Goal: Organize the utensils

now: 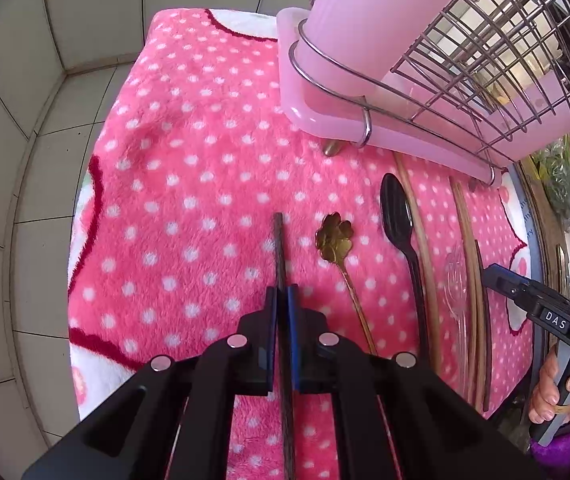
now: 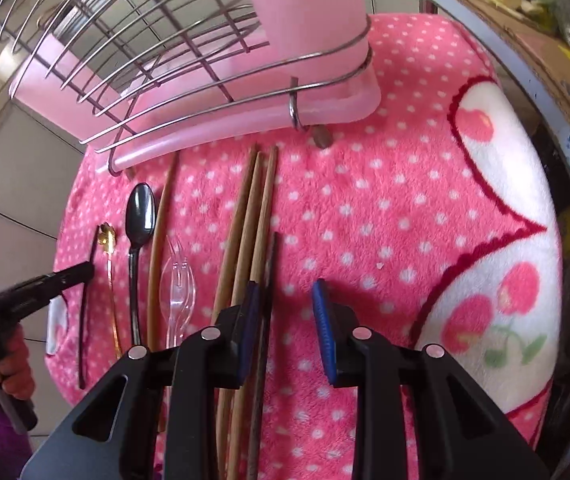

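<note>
Left tool (image 1: 281, 304) was clamped on a dark chopstick (image 1: 279, 248); right tool (image 2: 285, 312) stood wide open, its left pad beside another dark chopstick (image 2: 269, 280)

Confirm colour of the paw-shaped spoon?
Gold spoon; clearest in the left wrist view.

Utensils laid in a row on the dotted blanket, rack at the far end.

Dark chopstick (image 1: 279, 248) pinched between the left gripper's (image 1: 281, 300) blue pads, pointing toward the rack. Beside it a gold spoon with flower-shaped bowl (image 1: 335, 236), then a black plastic spoon (image 1: 397, 216), bowl up. One brown chopstick (image 2: 161, 232) lies apart beside it; a clear plastic spork (image 2: 179, 280) next; three brown chopsticks (image 2: 253, 220) bunched together, a second dark chopstick (image 2: 269, 272) alongside. Pink utensil holder (image 1: 349, 4) stands upright in a wire rack (image 1: 485, 40) on a pink tray (image 1: 325, 120).
</note>
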Demonstrator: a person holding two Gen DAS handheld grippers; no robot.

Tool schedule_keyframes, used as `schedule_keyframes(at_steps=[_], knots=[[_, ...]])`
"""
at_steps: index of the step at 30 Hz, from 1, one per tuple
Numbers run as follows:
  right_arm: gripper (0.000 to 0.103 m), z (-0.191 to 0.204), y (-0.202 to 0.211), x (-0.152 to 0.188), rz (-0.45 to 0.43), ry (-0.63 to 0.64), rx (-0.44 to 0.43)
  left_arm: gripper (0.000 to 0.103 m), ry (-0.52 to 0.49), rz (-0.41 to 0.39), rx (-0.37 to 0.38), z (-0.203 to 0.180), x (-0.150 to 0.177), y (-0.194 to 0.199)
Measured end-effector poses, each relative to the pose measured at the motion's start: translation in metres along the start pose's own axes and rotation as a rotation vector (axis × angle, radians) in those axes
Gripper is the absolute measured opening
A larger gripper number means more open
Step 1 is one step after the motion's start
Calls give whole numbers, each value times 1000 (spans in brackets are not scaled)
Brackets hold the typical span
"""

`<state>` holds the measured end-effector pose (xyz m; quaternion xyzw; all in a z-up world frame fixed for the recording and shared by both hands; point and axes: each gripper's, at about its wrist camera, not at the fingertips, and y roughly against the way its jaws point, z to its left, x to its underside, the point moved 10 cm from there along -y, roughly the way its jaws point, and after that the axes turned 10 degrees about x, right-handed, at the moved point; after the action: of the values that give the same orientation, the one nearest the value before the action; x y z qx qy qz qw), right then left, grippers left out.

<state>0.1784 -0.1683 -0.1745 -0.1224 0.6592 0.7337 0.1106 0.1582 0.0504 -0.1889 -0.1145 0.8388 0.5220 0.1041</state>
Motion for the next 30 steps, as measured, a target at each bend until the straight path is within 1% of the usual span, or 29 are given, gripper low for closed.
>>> schedule_keyframes(at_steps=[1, 5, 9, 10, 11, 12, 13, 19, 21, 24, 27, 30], knots=[[28, -2, 0, 1, -7, 21, 40, 5, -4, -1, 3, 0, 1, 1], [28, 1, -2, 10, 7, 30, 26, 6, -16, 0, 6, 2, 2, 0], [28, 8, -4, 7, -9, 64, 88, 6, -27, 16, -12, -1, 1, -2], [22, 8, -4, 2, -17, 65, 96, 6, -27, 25, -20, -1, 1, -3], [17, 7, -5, 0, -21, 62, 110, 6, -24, 32, -23, -2, 0, -4], [11, 8, -5, -1, -22, 54, 111, 7, -27, 28, -17, -4, -3, -5], [6, 7, -5, -2, -20, 40, 97, 7, -26, 43, -21, -6, -4, -6], [5, -9, 1, 1, -8, -35, 10, 7, -26, 167, -50, -10, -14, -16], [5, -14, 6, 2, -21, -65, -32, 6, -30, 177, -61, -10, -16, -17], [5, -19, 20, -1, -66, -91, -85, 4, -43, 143, -58, -13, -17, -13], [5, -30, 38, -5, -129, -102, -107, 4, -45, 62, -21, -16, -16, 3], [5, -37, 55, -11, -193, -110, -108, 4, -54, -32, 7, -21, -14, 23]])
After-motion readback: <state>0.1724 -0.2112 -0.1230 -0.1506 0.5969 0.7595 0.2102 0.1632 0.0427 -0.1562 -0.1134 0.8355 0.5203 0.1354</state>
